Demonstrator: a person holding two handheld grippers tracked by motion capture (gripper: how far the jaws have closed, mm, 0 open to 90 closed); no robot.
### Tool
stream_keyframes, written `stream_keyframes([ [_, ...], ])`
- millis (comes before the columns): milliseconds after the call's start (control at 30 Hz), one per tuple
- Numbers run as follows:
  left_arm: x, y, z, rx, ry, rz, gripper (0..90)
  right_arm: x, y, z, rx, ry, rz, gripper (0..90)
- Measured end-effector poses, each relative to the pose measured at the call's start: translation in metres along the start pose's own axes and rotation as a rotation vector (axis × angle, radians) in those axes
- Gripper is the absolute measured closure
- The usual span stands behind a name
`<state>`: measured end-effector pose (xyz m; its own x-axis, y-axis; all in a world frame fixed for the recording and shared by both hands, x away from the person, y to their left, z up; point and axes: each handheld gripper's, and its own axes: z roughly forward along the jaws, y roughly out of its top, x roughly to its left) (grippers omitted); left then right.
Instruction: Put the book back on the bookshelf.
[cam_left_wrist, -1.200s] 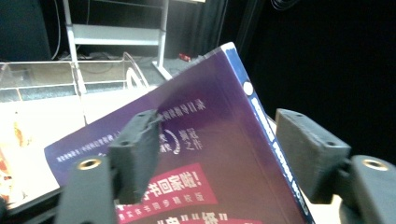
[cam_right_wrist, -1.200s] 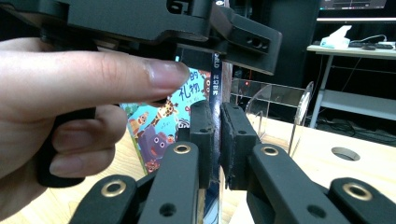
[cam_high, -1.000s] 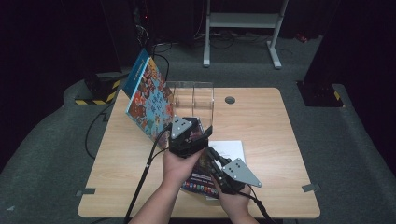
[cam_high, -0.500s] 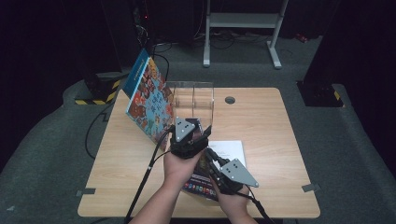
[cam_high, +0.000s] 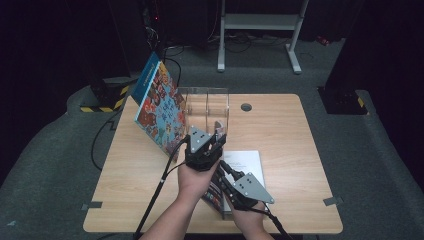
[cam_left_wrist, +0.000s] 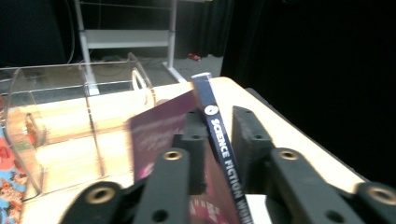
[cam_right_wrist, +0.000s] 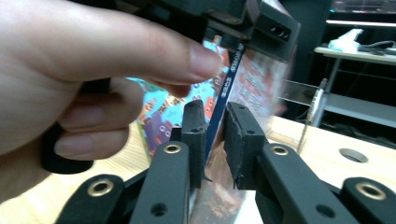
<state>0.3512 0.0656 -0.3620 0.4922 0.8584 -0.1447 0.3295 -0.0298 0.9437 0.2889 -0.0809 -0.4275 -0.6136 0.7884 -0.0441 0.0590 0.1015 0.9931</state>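
A thin book with a dark blue spine reading "SCIENCE FICTION WORLD" (cam_left_wrist: 215, 128) stands on edge, tilted up off the table, near the front middle (cam_high: 215, 192). My left gripper (cam_left_wrist: 219, 116) is shut on its spine near the upper end, just in front of the clear holder (cam_high: 216, 136). My right gripper (cam_right_wrist: 212, 109) is shut on the same spine (cam_right_wrist: 231, 60) lower down, closer to the person (cam_high: 223, 169). The person's left hand fills the left of the right gripper view.
A clear acrylic book holder (cam_high: 206, 106) stands mid-table, with a colourful picture book (cam_high: 161, 107) leaning against its left side. A white book (cam_high: 246, 162) lies flat under the grippers. A cable hole (cam_high: 245, 106) is in the tabletop; a metal stand (cam_high: 260, 22) is beyond the table.
The left gripper has tipped up a little and the book stands slightly more upright toward the holder. The right gripper has barely moved.
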Motion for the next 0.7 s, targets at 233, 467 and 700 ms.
stream_keyframes([
  [233,-0.003,0.007,-0.014,-0.085,0.014,0.081,84.0,-0.013,-0.003,-0.005,-0.001,-0.01,0.06,90.0],
  [467,0.004,0.007,-0.018,-0.092,-0.001,0.091,83.9,-0.035,-0.008,-0.017,0.022,-0.051,0.085,89.6],
  [700,0.017,0.004,-0.023,-0.092,-0.03,0.084,83.9,-0.059,-0.017,-0.026,0.075,-0.084,0.115,83.8],
])
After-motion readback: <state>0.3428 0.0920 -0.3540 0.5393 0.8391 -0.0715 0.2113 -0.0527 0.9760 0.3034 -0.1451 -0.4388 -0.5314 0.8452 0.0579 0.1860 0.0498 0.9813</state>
